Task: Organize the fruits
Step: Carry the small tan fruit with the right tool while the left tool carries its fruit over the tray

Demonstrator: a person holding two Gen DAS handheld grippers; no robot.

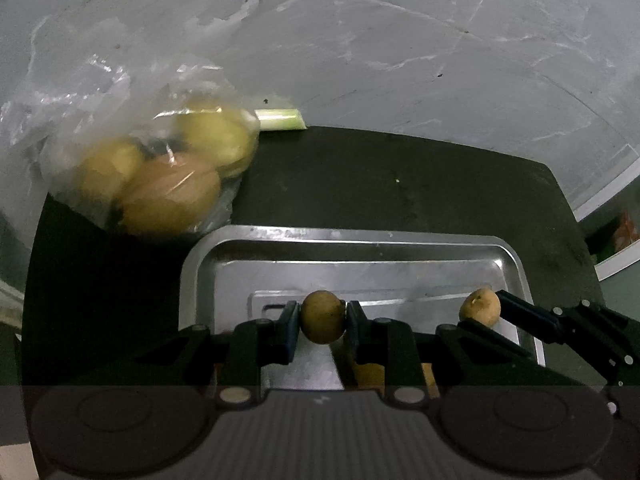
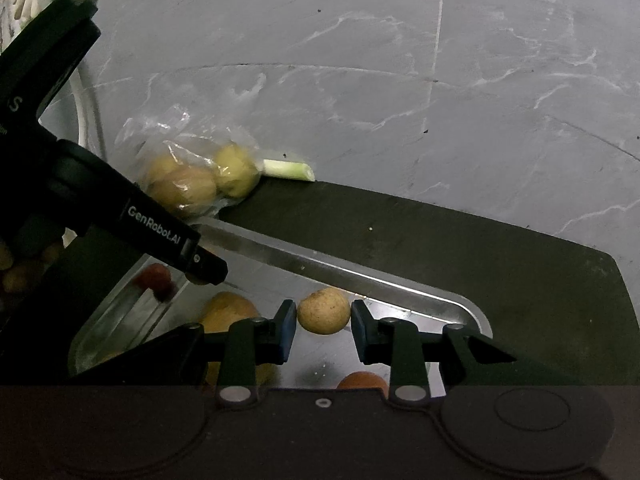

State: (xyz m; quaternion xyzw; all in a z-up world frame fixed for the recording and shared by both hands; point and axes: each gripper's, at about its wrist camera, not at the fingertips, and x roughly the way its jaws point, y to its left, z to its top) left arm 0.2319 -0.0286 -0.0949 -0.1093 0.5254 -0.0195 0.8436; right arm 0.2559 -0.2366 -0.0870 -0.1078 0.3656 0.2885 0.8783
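Over the steel tray, the left tool clamps a small brown fruit, while only the right-wrist view shows the right tool, fingers apart, around another small fruit and a red fruit in the tray.

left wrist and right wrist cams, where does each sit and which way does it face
Left wrist: on the left gripper, facing along its fingers over the metal tray; jaws clamp a small round fruit; the right gripper's tips show.
Right wrist: on the right gripper, facing across the tray; another small fruit between its jaws; the left gripper's body shows.
Shared: tray, bagged fruit, black mat.
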